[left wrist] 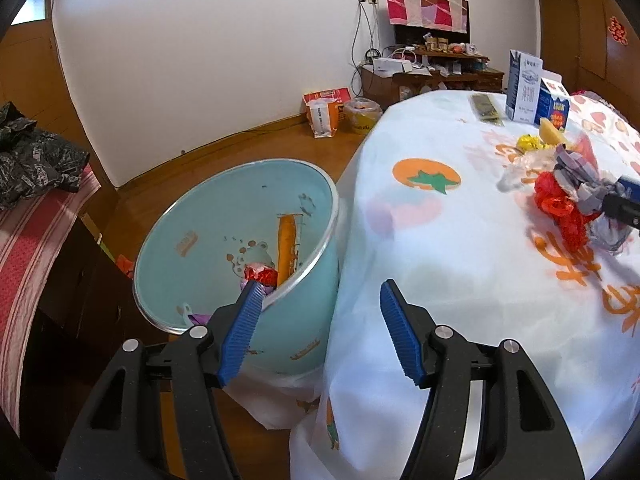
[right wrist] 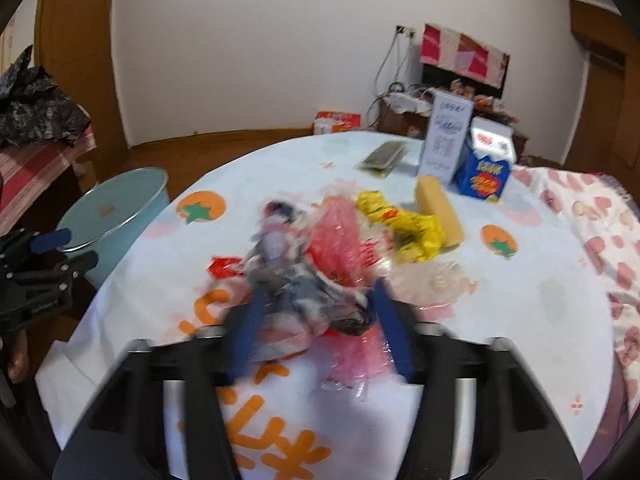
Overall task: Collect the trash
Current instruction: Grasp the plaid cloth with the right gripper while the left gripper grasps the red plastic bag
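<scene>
Trash gathering at the table point(right wrist: 520, 300)
Right tongs point(right wrist: 318, 300) grip a grey wrapper point(right wrist: 304, 280) amid the litter; left tongs point(left wrist: 316, 300) gape wide beside the bin point(left wrist: 240, 208).

Two cartons point(right wrist: 466, 152) stand together – striped cloth point(left wrist: 426, 8) behind.

Even daylight, soft shadows; left wrist view sharp, right wrist view motion-blurred; fisheye bending, dark corners.

A pale blue bin point(left wrist: 240, 216) stands beside a white tablecloth point(left wrist: 460, 280) printed with orange persimmons (green-leafed); red, grey and yellow wrappers point(right wrist: 404, 224) lie near a blue carton point(right wrist: 486, 176).
</scene>
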{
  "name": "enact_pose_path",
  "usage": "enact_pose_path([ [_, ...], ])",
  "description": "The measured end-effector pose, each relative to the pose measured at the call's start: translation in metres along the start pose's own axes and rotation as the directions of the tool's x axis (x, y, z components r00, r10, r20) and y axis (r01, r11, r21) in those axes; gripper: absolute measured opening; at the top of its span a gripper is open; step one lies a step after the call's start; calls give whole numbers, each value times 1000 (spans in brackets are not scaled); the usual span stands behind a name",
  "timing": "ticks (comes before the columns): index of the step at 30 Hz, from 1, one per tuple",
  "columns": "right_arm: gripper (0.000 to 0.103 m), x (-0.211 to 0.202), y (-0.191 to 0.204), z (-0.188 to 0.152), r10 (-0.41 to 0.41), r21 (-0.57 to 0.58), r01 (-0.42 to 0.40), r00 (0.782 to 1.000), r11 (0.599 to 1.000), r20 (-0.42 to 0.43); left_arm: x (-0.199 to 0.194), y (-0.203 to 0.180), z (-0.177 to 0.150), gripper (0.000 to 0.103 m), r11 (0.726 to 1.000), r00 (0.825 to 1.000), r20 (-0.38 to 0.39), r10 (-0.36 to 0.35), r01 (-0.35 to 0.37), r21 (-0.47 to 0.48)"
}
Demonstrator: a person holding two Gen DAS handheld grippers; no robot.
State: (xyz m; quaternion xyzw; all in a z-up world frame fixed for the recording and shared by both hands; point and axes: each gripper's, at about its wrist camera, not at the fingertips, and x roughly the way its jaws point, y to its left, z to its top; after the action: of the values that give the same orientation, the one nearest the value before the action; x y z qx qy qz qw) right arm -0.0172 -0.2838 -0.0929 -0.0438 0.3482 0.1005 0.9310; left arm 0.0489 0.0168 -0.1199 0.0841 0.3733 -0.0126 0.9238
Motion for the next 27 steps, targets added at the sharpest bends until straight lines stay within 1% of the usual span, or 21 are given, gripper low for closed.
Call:
enact_pose_path([
  [1,25,0,3,1,-1,-10,1,1000,1000,-3,-1,2,2,61,1000,1000,3,0,0,-6],
  [2,20,-3,5,2,3,-17,-3,1000,1000,0,-1,2,4,61,1000,1000,5,0,0,-9],
  [3,18,-6,5,2,16,-20,-16,1000,1000,5,-2,4,8,61,1000,1000,7,-3,3,-17],
  [5,17,-17,3,3,18,-15,-18,999,1000,31,-1,4,13,61,1000,1000,11,-12,13,-29],
  [8,17,-40,-12,6,16,25,-18,996,1000,88,-3,-4,25,61,999,999,28,-25,25,-24],
  [12,17,-67,-44,6,-28,92,15,989,996,144,-9,-27,40,61,998,997,56,-60,60,3],
  [13,17,-71,-54,4,-40,110,24,989,994,144,-10,-33,43,61,998,996,60,-68,68,10],
  [15,17,-74,-73,1,-91,134,72,986,988,139,-12,-51,49,61,995,993,67,-95,93,33],
  [19,17,-71,-116,-16,-156,209,134,983,969,94,-18,-85,55,61,987,986,79,-146,140,78],
  [23,17,-65,-137,-37,-205,232,187,977,955,57,-21,-121,60,62,977,980,79,-182,171,124],
  [27,17,-58,-145,-50,-225,238,209,974,949,41,-20,-152,64,64,969,976,64,-206,195,151],
])
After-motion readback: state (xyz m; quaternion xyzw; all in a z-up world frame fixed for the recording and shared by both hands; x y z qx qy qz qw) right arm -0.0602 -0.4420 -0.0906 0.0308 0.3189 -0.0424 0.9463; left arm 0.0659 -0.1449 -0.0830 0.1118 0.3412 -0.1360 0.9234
